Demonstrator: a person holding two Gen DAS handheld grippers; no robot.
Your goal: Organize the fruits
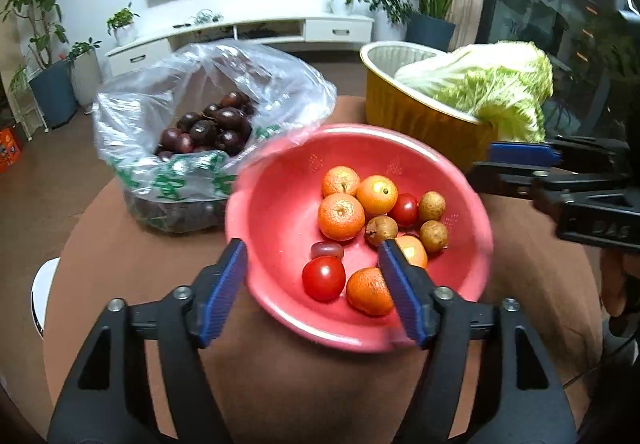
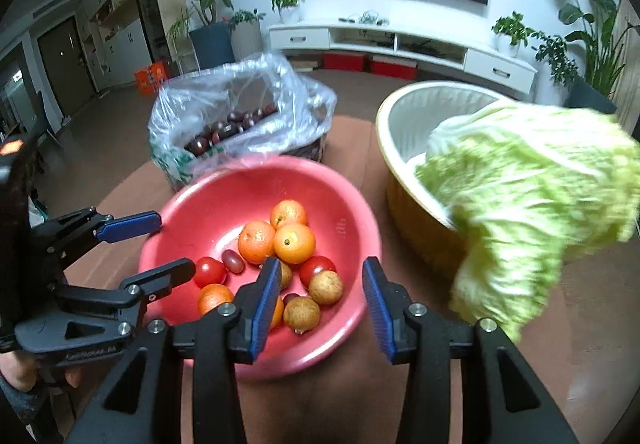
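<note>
A pink bowl (image 1: 280,179) (image 2: 208,203) sits on the brown table and holds small oranges (image 1: 341,215) (image 2: 294,243), cherry tomatoes (image 1: 323,278) (image 2: 209,271), brown longans (image 1: 432,205) (image 2: 326,286) and one dark grape (image 1: 327,250) (image 2: 233,260). My left gripper (image 1: 312,250) (image 2: 172,244) is open and straddles the bowl's near left rim, one finger outside and one over the fruit, pressing on nothing. My right gripper (image 2: 322,264) (image 1: 486,161) is also open over the bowl's near right side, with longans showing in the gap.
A clear plastic bag of dark grapes (image 1: 212,127) (image 2: 228,131) stands behind the bowl on the left. A gold foil pan (image 1: 400,103) (image 2: 400,111) holding a napa cabbage (image 1: 492,83) (image 2: 532,203) sits at the right. A white stool (image 1: 40,296) is beside the table.
</note>
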